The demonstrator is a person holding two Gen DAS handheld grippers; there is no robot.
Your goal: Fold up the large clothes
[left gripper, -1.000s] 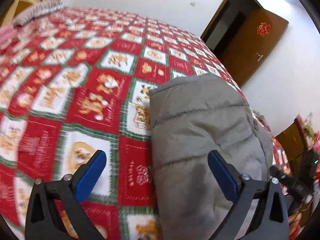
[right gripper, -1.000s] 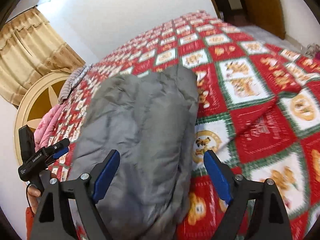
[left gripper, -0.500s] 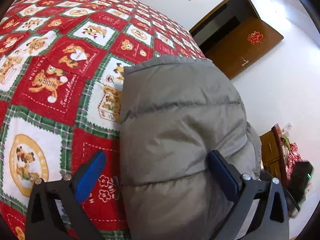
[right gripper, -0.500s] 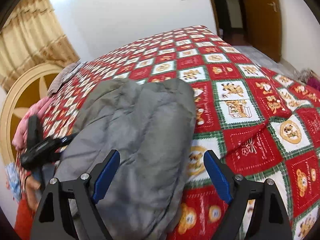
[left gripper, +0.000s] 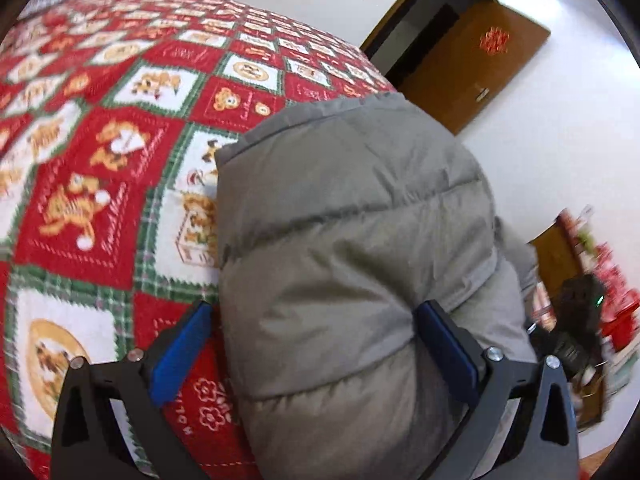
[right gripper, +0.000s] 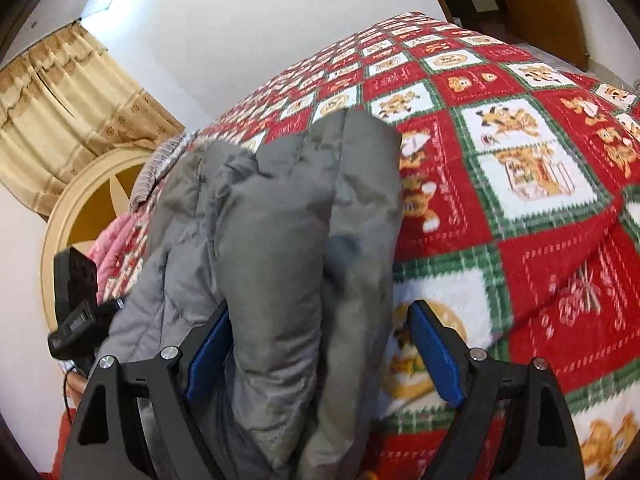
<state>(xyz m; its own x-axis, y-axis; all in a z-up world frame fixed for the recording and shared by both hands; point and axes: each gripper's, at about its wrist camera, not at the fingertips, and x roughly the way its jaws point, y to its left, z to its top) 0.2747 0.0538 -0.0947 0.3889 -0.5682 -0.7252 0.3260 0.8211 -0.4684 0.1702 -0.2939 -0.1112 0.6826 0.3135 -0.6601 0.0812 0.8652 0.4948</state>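
left gripper: held wide open, nothing gripped, puffy grey jacket sitting between the blue pads | right gripper: wide open too, jacket edge between the pads, not pinched | jacket: laid folded near the edge of the red bear blanket | risk: puffy folds could be pushed open or slid off the bed if only a thin bit is grabbed

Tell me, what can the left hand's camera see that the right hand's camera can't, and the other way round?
Only the left wrist view shows the open brown door with its red ornament. Only the right wrist view shows the beige curtain, the round cream headboard and some pink cloth. Both show the grey puffy jacket lying on the red patchwork blanket, and each view's own gripper, left gripper and right gripper, with blue pads spread wide.
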